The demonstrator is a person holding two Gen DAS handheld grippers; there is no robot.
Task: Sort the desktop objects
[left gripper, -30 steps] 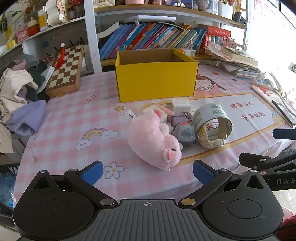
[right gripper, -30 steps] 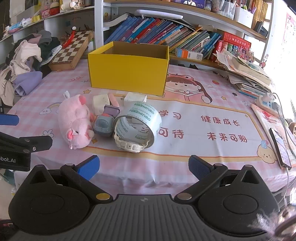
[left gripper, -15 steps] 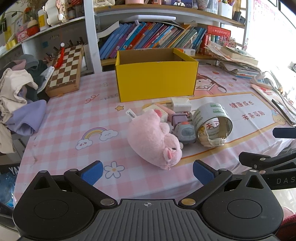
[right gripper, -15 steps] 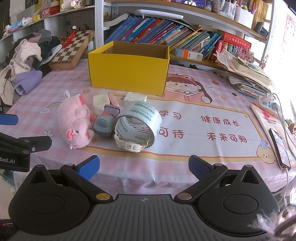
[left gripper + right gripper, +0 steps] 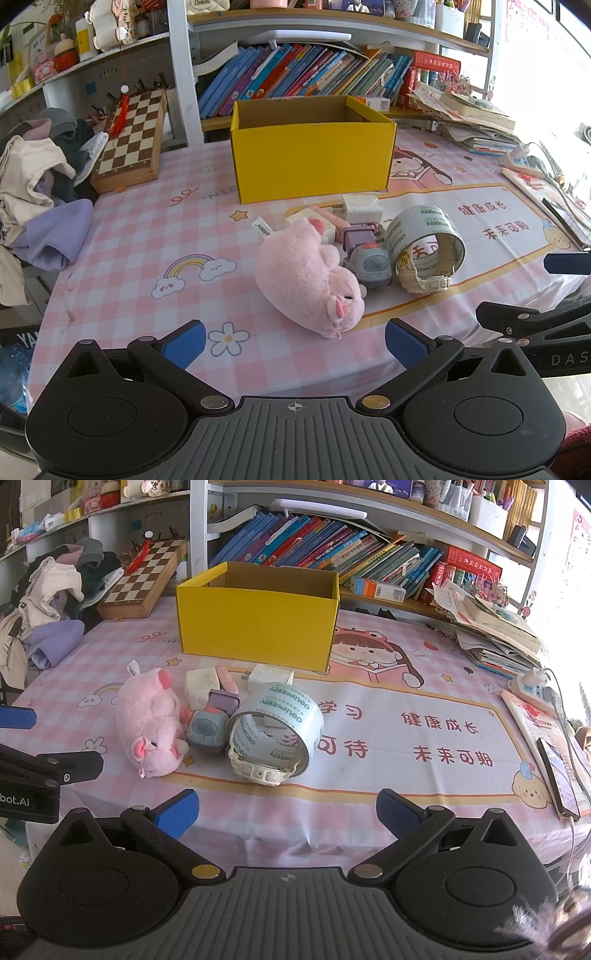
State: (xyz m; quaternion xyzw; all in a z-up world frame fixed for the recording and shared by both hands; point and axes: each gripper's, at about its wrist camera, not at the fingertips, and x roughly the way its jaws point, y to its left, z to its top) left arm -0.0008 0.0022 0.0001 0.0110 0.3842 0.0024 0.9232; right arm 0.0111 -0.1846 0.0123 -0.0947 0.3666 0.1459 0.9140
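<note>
A pink plush pig [image 5: 308, 275] [image 5: 151, 722] lies on the checked tablecloth in front of an open yellow box [image 5: 312, 151] [image 5: 258, 618]. Right of the pig sit a small grey toy car [image 5: 371, 266] [image 5: 207, 731], a purple block [image 5: 358, 236], a white charger [image 5: 362, 208] [image 5: 271, 675], a white eraser [image 5: 201, 686] and a roll of clear tape [image 5: 424, 243] [image 5: 277, 731] with a white watch [image 5: 258, 771] leaning at its front. My left gripper [image 5: 295, 339] is open at the near table edge, just short of the pig. My right gripper [image 5: 288, 814] is open, short of the tape.
A folded chessboard [image 5: 131, 142] and a heap of clothes [image 5: 33, 195] occupy the left. Books [image 5: 314, 550] fill the shelf behind the box. Papers [image 5: 495, 631], a power strip [image 5: 532, 683] and a phone [image 5: 557, 775] line the right edge.
</note>
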